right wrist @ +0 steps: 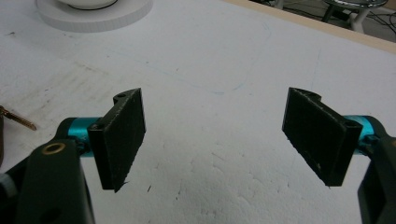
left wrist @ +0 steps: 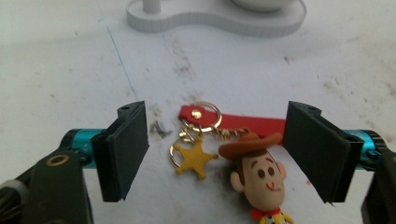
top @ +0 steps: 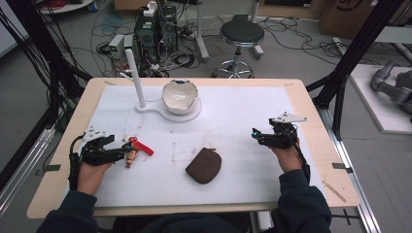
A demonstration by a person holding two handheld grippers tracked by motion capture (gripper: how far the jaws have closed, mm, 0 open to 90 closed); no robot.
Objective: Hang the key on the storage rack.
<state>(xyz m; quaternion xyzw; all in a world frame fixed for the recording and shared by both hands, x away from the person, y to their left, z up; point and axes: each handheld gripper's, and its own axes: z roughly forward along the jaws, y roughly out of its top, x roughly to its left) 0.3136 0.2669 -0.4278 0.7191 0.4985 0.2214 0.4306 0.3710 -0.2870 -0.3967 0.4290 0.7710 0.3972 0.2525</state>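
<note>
A keychain (top: 133, 149) lies on the white table mat (top: 233, 111) at the left. It has a cowboy doll (left wrist: 259, 177), a yellow star (left wrist: 194, 160), a gold ring (left wrist: 205, 114) and a red strap (left wrist: 254, 123). My left gripper (top: 121, 154) (left wrist: 217, 154) is low over it and open. The star and the doll's head sit between the jaws, and the pads do not touch them. At the right of the table my right gripper (top: 255, 135) (right wrist: 219, 140) is open over bare mat, with nothing between its jaws.
A brown pouch (top: 204, 165) lies at the middle front. A white bowl (top: 180, 96) rests on a white stand (top: 145, 108) with an upright post (top: 136, 77) at the back. The floor beyond has a stool (top: 240, 36) and cables.
</note>
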